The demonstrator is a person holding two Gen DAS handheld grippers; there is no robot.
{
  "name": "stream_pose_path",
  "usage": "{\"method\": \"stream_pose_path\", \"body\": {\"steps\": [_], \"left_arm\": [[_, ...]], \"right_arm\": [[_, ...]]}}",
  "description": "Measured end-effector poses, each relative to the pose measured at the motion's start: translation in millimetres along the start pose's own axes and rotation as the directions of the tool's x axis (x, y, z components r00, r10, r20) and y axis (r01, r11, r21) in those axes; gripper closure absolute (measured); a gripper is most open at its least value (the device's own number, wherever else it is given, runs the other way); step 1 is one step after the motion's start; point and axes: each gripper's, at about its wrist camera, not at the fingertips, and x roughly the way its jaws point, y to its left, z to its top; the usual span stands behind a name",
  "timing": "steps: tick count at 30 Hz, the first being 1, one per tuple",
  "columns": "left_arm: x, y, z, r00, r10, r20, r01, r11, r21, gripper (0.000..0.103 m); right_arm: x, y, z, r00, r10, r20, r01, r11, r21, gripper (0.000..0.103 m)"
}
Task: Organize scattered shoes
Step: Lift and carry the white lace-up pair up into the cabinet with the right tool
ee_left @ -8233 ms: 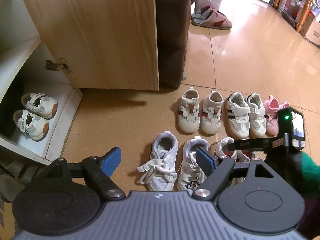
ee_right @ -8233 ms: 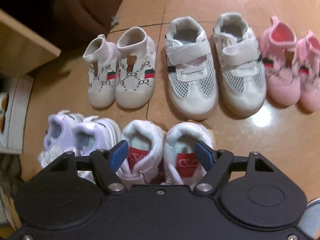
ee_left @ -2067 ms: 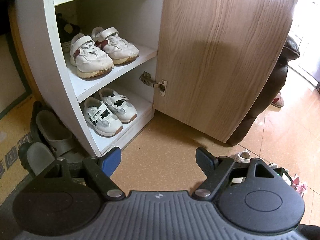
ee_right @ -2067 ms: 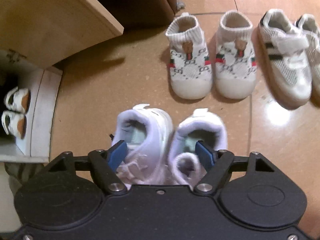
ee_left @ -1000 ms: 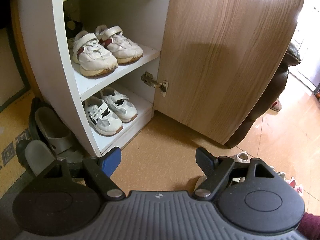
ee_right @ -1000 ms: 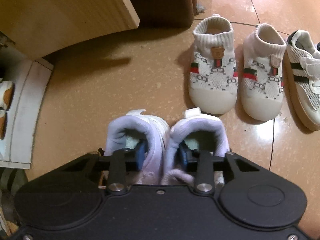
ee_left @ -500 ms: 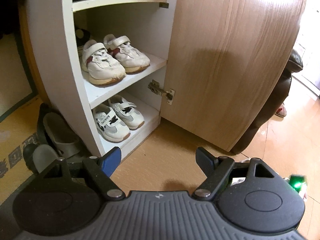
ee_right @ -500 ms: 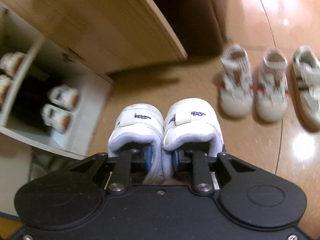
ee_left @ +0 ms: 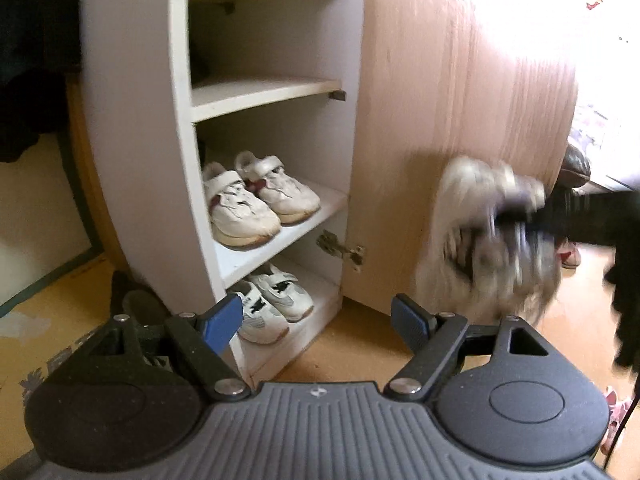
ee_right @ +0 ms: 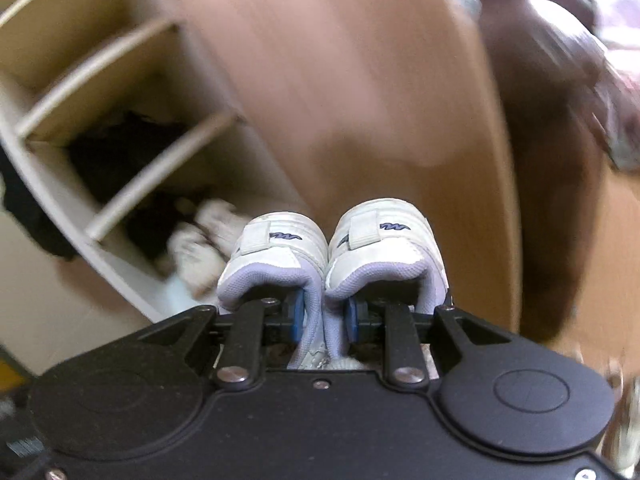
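My right gripper (ee_right: pixel 323 318) is shut on a pair of white and lavender sneakers (ee_right: pixel 332 248), its blue pads pinching the two inner collars together. The pair hangs in the air in front of the wooden cabinet door (ee_right: pixel 360 80). In the left wrist view the same sneakers (ee_left: pixel 486 240) show as a blur at the right, beside the door (ee_left: pixel 460 120). My left gripper (ee_left: pixel 318 320) stands open with nothing between its fingers, facing the white shoe cabinet (ee_left: pixel 132 140).
A cream pair (ee_left: pixel 256 200) sits on the cabinet's middle shelf and a white pair (ee_left: pixel 274 304) on the bottom one. The shelf above (ee_left: pixel 256 94) is bare. Dark slippers (ee_left: pixel 136 308) lie left of the cabinet. A dark brown sofa (ee_right: pixel 560 140) stands behind the door.
The right gripper has lifted the sneaker pair off the floor and swung up toward the cabinet. The left gripper has risen and tilted up, so higher shelves show.
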Motion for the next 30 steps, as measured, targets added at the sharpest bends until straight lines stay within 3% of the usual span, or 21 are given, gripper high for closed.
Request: {"method": "stream_pose_path", "body": {"steps": [7,13,21,30], "left_arm": [[-2,18,4,1.000,0.002,0.001,-0.002,0.998,-0.062,0.021],[-2,31,5,1.000,0.001,0.001,-0.001,0.995,-0.101,0.021],[0,51,8,1.000,0.002,-0.007,-0.003,0.988,-0.156,0.021],[5,54,10,1.000,-0.021,-0.016,0.018,0.983,-0.184,0.021]], "right_arm": [[24,80,81,0.993,0.114,0.043,-0.106,0.980,-0.167,0.081],[61,134,128,0.984,0.175,0.033,-0.160,0.951,-0.266,0.081],[116,187,154,0.975,0.219,-0.024,-0.212,0.902,-0.376,0.081],[167,225,161,0.967,0.249,-0.046,-0.242,0.858,-0.453,0.081]]}}
